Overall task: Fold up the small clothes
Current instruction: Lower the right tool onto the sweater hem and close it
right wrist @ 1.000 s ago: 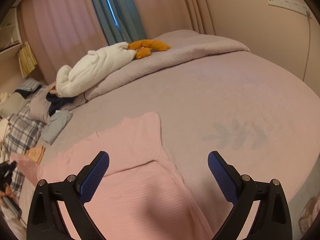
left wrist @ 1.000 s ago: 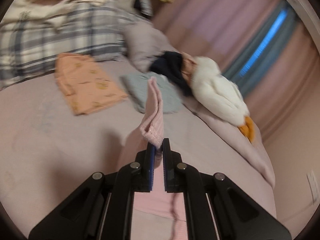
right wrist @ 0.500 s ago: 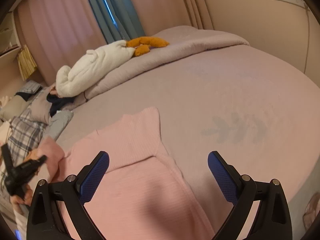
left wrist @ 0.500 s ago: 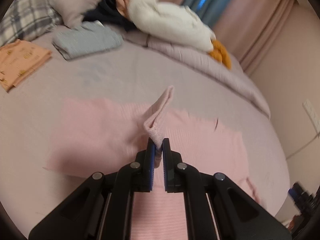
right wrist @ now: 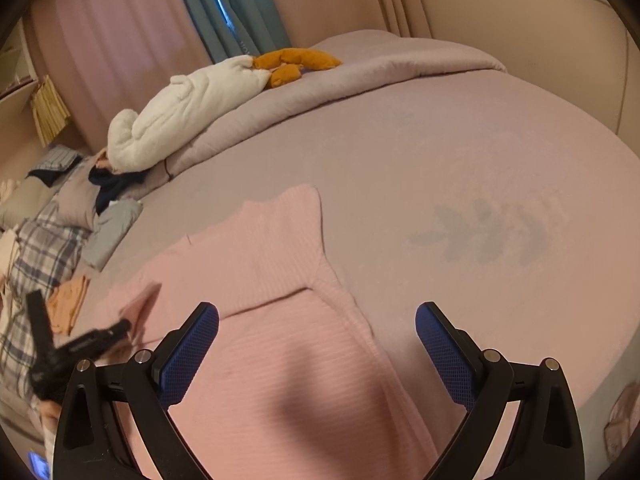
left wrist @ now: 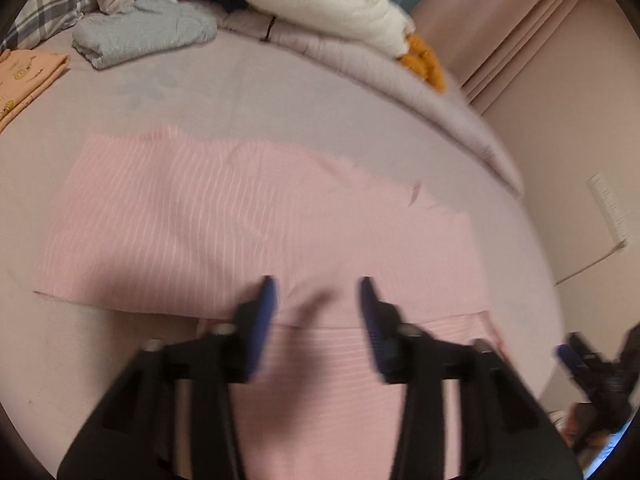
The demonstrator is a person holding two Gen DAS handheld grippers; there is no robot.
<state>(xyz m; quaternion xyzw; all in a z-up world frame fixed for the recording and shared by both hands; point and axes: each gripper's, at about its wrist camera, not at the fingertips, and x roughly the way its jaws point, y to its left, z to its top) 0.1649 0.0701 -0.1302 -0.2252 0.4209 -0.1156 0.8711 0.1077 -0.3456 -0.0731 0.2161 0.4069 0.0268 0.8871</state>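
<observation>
Left gripper (left wrist: 316, 300): low centre of the left wrist view, your jaws are opening just above the pink knit top (left wrist: 256, 216) with nothing pinched between them; in the right wrist view the same tool shows at lower left, beside a cuff that still stands off the cloth.
Right gripper (right wrist: 317, 344): lower centre of its own view, jaws spread wide and empty, aimed down at the top's right edge.
Pink knit top: spread across the middle of the bed (right wrist: 460, 168), one sleeve folded over the body, the other reaching toward upper centre.
Handling: judged light, soft and limp; it should drape and slide, so pinch a cuff, hem or shoulder corner.
Beyond: grey folded garment (left wrist: 140, 34) at upper left, orange folded garment (left wrist: 28, 76) at left edge, white plush toy (right wrist: 180, 116) farther back.
</observation>
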